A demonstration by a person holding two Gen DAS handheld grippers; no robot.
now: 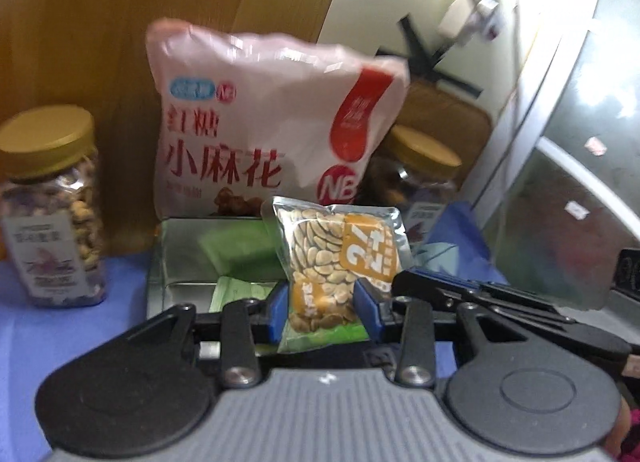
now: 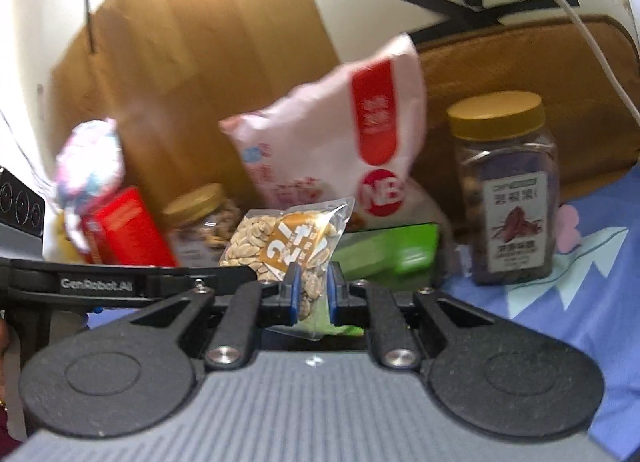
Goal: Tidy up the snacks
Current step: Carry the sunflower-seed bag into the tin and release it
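Note:
My left gripper is shut on a clear packet of broad beans with an orange label, held upright over a silver metal tin with green packets inside. My right gripper is shut on another broad bean packet, next to the same tin's green contents. The right gripper's arm shows in the left wrist view; the left gripper's arm shows in the right wrist view.
A pink snack bag leans behind the tin. A gold-lidded cashew jar stands left, another jar right, on a blue cloth. A red box and wooden panel are nearby.

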